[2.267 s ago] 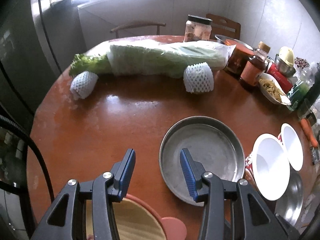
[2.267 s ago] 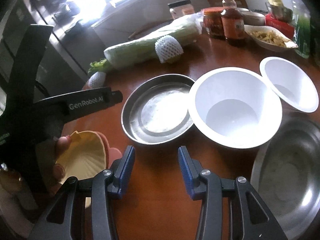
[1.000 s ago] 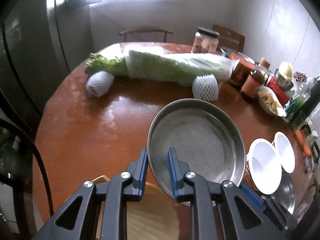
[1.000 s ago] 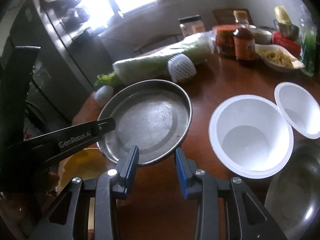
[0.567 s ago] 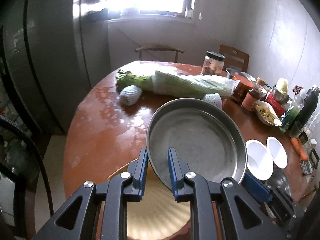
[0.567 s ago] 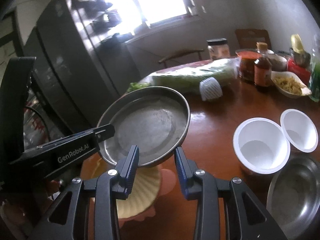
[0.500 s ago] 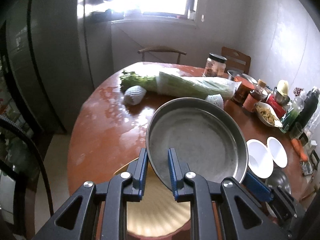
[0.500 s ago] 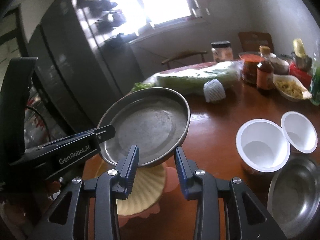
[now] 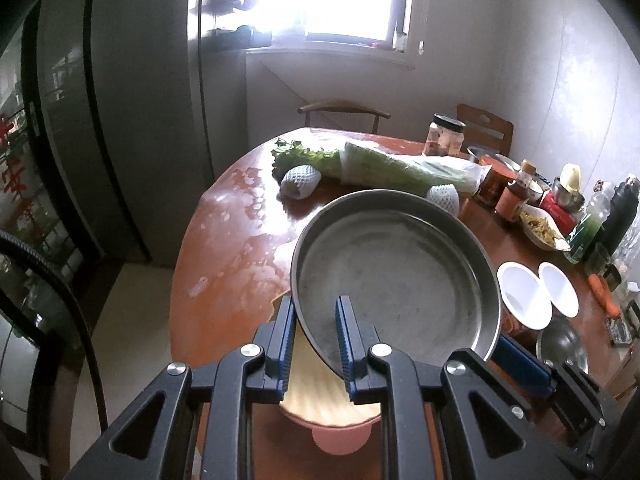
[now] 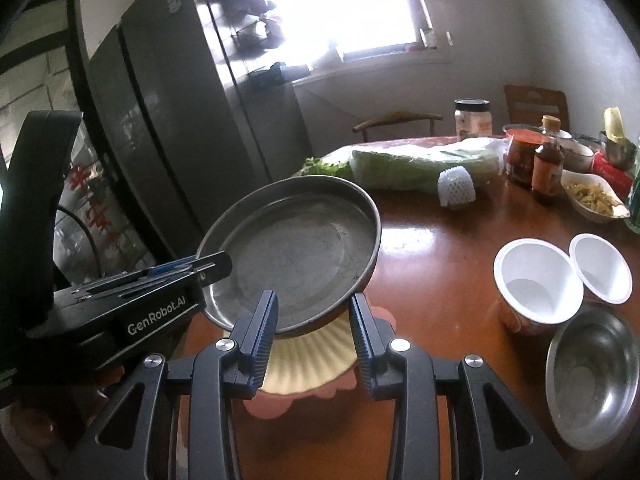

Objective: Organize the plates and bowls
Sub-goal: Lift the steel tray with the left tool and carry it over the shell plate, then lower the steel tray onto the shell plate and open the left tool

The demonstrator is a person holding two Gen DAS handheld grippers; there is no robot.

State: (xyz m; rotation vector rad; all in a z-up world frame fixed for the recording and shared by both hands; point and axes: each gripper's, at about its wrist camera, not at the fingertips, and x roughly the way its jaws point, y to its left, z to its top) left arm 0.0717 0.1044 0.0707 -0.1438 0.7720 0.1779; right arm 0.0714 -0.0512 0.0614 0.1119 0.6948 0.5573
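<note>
A round metal plate (image 9: 400, 280) hangs tilted above the table, carried from two sides. My left gripper (image 9: 316, 336) is shut on its near rim, and in the right wrist view that left gripper (image 10: 216, 266) clamps the plate (image 10: 292, 256) from the left. My right gripper (image 10: 312, 320) is shut on the plate's wall, one pad inside and one outside. Its blue finger (image 9: 520, 364) shows under the plate's right edge. Below the plate lies a ribbed yellow plate (image 10: 308, 360) on a pink plate (image 10: 280, 404). Two white bowls (image 10: 536, 276) and a steel bowl (image 10: 592, 380) stand to the right.
A wrapped cabbage (image 9: 400, 168) and two foam-netted fruits (image 9: 300, 182) lie at the back of the round brown table (image 9: 224, 280). Jars, sauce bottles and a dish of snacks (image 10: 596, 196) crowd the right side. A dark fridge (image 10: 160, 140) stands on the left, chairs behind.
Both grippers have risen and drawn back together with the metal plate, which now hangs over the yellow plate. The table's contents look smaller and farther off.
</note>
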